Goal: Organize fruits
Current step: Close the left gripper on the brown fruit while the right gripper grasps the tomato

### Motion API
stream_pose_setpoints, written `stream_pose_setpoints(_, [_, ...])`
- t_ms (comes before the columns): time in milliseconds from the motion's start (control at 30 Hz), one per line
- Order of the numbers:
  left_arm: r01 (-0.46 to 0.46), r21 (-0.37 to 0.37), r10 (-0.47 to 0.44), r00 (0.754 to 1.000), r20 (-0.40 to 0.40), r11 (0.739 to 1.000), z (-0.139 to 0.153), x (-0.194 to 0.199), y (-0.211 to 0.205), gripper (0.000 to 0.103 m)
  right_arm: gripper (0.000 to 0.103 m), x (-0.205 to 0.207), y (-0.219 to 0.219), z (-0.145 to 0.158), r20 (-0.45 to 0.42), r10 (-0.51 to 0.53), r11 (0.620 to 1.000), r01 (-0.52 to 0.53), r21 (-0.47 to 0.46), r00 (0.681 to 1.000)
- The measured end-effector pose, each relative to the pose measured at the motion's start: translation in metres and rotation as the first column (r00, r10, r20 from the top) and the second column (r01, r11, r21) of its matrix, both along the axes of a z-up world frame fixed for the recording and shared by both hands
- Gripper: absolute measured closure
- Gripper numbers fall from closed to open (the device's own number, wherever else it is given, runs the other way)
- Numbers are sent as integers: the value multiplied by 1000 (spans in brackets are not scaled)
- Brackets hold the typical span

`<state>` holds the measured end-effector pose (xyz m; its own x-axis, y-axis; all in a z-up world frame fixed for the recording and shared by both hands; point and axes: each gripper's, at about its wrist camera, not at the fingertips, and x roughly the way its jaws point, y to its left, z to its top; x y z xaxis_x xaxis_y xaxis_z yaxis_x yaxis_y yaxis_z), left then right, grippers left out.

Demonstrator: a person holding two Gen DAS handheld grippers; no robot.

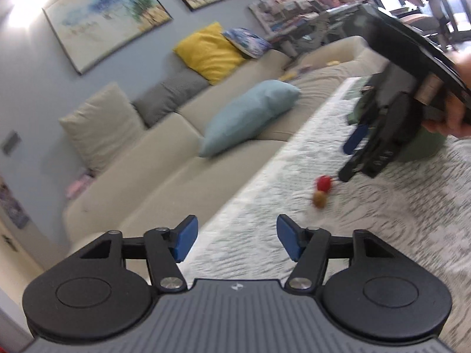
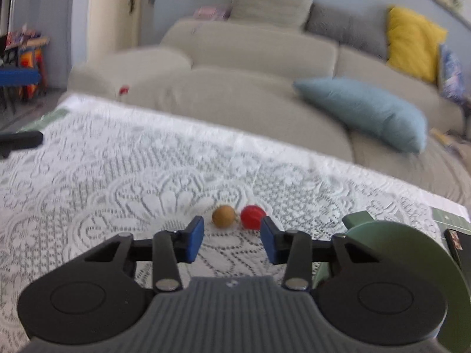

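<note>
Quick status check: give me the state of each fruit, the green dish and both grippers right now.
Red fruit: loose on the lace tablecloth, beside the brown one, not gripped.
Brown fruit: on the cloth, untouched.
Green dish: on the table at the right; contents hidden.
Right gripper: fingers apart, nothing between them, fruits just ahead.
Left gripper: fingers apart, empty, away from the fruits.

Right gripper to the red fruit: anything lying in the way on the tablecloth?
Nothing. In the right wrist view only bare lace tablecloth lies between the open right gripper and the red fruit; the brown fruit sits just left of it.
</note>
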<state>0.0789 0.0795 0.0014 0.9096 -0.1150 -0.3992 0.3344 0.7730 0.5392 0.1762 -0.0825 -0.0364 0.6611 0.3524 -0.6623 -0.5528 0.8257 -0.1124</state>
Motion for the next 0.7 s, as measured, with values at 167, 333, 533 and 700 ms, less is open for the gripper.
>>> stream_pose_setpoints(167, [72,-34,-76,988,-133,997,-15,38,-23,36,66,31,0,7,-110,86,990,-97,-101,990])
stream_pose_setpoints(333, [108,-88,-130,949,-289,990,-34,80,-37,47,70,53,1,7,-149,176,962,-202,-185,973])
stream_pose_setpoints(533, [104,-132,-149,905,-399,986,-53,119,-50,57,71,77,9,-1,-202,272,920,-316,-234,941])
stream_pose_setpoints(700, [88,-178,-159,884,-439,980,-59,144,-59,62,71,92,17,-10,-235,325,877,-385,-287,916])
